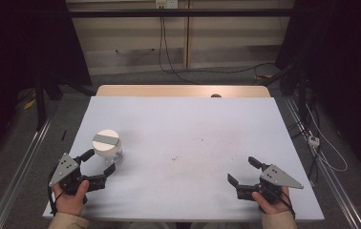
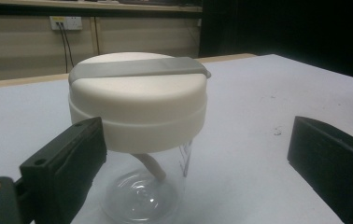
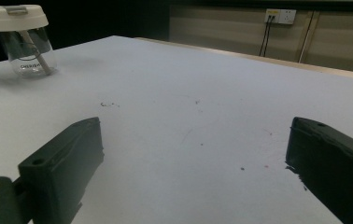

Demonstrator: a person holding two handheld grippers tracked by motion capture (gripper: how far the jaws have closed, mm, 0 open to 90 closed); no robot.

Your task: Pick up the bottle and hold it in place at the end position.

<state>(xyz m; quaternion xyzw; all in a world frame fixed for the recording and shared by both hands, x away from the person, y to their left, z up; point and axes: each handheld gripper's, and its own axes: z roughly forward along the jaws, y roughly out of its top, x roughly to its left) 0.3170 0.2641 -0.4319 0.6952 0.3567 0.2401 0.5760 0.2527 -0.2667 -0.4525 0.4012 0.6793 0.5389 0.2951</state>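
Two hands at the near edge of a white table [image 1: 183, 119] each hold a black gripper, seen from the high view. On the person's left, the left gripper [image 1: 100, 161] points up the table with its jaws spread wide, one to either side of a clear jar [image 1: 108, 149] that stands upright near the table's left edge. The jar wears a cream lid [image 1: 106, 141] crossed by a grey strip [image 1: 106, 139]. The jaw tips sit just beside the glass; whether they touch it cannot be told from above. On the far side, well apart from the jar, the right gripper [image 1: 243, 170] lies low over bare tabletop, its jaws also wide apart with nothing between them.

From the left gripper view, the jar [image 2: 139, 186] stands close ahead between the two black jaws, nearer the left one, which overlaps its lid [image 2: 137, 105] in the picture. A clear gap shows between the jar and the right jaw. The grey strip [image 2: 139, 67] runs across the lid's top, and a pale stem [image 2: 152, 167] hangs inside the glass.

From the right gripper view, the open jaws frame empty, lightly speckled tabletop [image 3: 202, 107]. The jar [image 3: 25, 53] stands far off at upper left, lid [image 3: 15, 17] on, a thin stem [image 3: 37, 53] slanting inside it.
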